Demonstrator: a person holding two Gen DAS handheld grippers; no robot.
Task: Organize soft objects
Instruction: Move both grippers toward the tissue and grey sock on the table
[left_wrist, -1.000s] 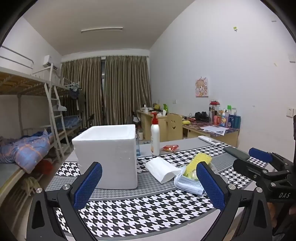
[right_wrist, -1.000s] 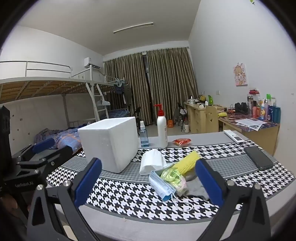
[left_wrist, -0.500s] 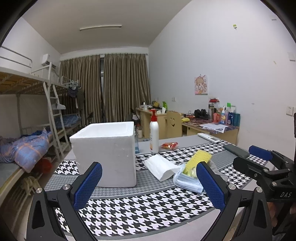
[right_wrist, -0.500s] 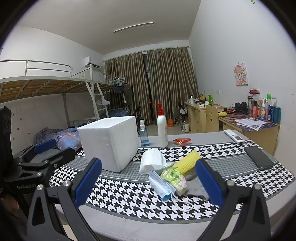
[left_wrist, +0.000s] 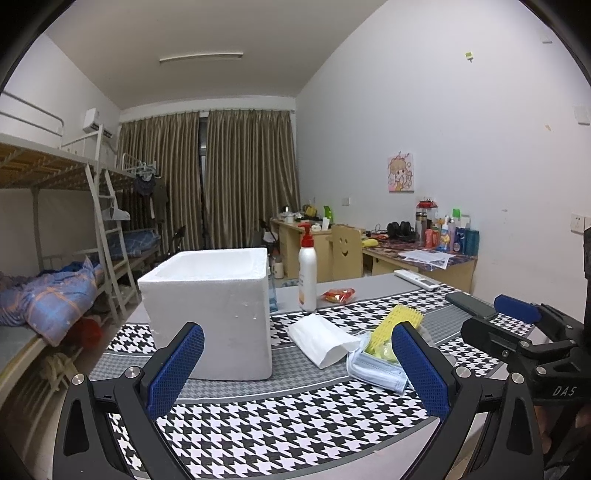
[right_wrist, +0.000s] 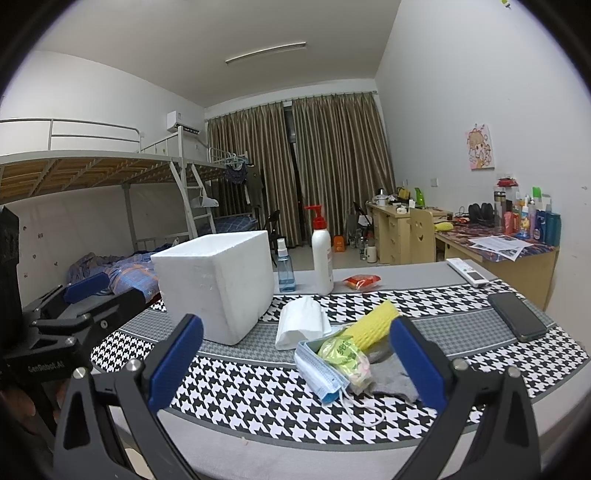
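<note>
Two tools hang above the near edge of the tabletop (left_wrist: 295, 439), both spread wide and holding nothing. The left tool (left_wrist: 297, 373) has its blue pads far apart; between them and farther ahead stands a white foam box (left_wrist: 214, 314), open at the top, just ahead of the left pad. Ahead of the right pad lies the heap of soft things: a folded white tissue (left_wrist: 321, 338), a blue face mask (left_wrist: 376, 371) touching it on the right, and a yellow foam net (left_wrist: 397, 321) resting on the mask. The right tool (left_wrist: 517, 332) shows at the right edge of this view, level with the heap.

From the right tool (right_wrist: 295, 369), the same heap sits between the pads, nearer the right one: tissue (right_wrist: 301, 323) farthest, yellow net (right_wrist: 373, 325) to its right, a green-yellow packet (right_wrist: 345, 356) on the mask (right_wrist: 317, 373), and a grey sock (right_wrist: 393, 378) touching the mask beside the right pad. The mask's ear loop trails toward the tool. The box (right_wrist: 218, 284) stands ahead of the left pad. Beyond the heap stand a small blue spray bottle (right_wrist: 284, 267) and a white pump bottle (right_wrist: 322, 254), with a red snack pack (right_wrist: 362, 282) to their right. A phone (right_wrist: 517, 315) and a remote (right_wrist: 467, 271) lie well to the right. The left tool (right_wrist: 70, 306) shows at the left edge.
</note>
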